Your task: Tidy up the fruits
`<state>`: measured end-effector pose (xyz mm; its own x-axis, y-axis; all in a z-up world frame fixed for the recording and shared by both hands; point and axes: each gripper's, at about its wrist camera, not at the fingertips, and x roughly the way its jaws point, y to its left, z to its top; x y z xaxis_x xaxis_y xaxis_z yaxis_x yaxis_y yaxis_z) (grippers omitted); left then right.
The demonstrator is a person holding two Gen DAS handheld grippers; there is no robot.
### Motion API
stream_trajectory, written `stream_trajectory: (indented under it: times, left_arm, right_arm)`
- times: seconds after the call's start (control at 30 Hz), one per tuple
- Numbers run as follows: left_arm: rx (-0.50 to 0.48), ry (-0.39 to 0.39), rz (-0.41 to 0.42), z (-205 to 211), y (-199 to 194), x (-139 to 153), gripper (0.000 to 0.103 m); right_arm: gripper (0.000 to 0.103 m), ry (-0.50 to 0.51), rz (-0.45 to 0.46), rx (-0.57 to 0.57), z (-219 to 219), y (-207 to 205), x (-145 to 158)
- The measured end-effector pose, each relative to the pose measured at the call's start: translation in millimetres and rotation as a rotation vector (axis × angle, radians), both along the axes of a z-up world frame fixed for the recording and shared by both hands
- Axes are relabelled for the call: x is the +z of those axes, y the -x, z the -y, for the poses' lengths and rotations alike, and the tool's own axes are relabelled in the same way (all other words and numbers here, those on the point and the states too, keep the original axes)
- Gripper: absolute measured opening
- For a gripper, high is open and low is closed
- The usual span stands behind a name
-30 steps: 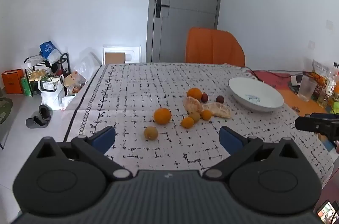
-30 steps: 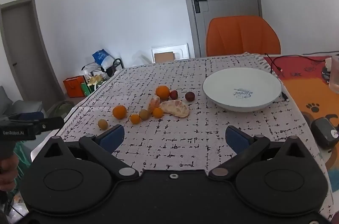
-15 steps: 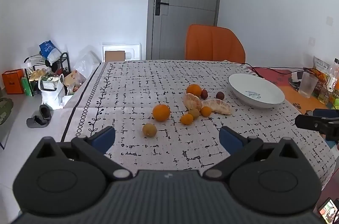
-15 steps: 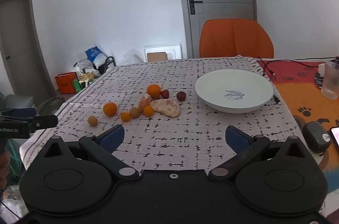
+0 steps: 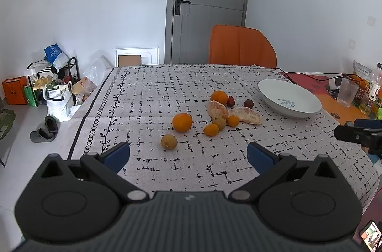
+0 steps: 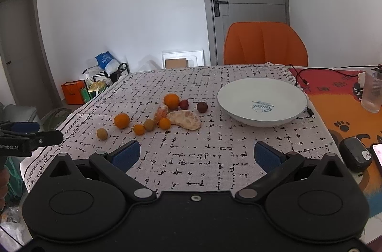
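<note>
Over the near edge of the surface (image 5: pixel 148 94) we hold both grippers, and the change across the last second is small: both cameras have drawn back and risen a little, so the fruit reads lower and farther, and more of the far edge shows. Nothing on the cloth has moved. We judge the task not yet begun, with this being a settling pose before the first reach.

Our left gripper (image 5: pixel 188 154) has its jaws spread wide and empty; our right gripper (image 6: pixel 197 155) likewise stands wide apart, holding nothing.

The fruit lies loose near the middle of the surface: a large orange (image 5: pixel 182 122), a second orange (image 6: pixel 171 101) toward the far edge, two peeled citrus pieces (image 6: pixel 185 119), several small kumquat-like fruits (image 5: pixel 211 129), a yellowish one (image 5: pixel 169 141) nearest us, and two dark red fruits (image 6: pixel 202 107). The white bowl (image 6: pixel 238 94) sits empty toward the right edge, well apart from the cluster.

Blue script inside the bowl appears to read "Sweet". The left gripper's side, seen from the right wrist, carries lettering ending "Robot.AI" (image 6: pixel 9 147).
</note>
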<state>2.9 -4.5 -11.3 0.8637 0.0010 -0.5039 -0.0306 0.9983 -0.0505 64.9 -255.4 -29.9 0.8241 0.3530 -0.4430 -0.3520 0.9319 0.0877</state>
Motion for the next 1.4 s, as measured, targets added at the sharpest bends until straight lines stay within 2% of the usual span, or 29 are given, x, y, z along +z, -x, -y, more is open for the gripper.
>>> stream_trajectory:
  times: [1.4]
  left_arm:
    - [-0.002,0.002,0.019,-3.1,5.0,3.0,0.103]
  right_arm:
    - [0.103,0.01,0.004,-0.02,0.7,3.3,4.0]
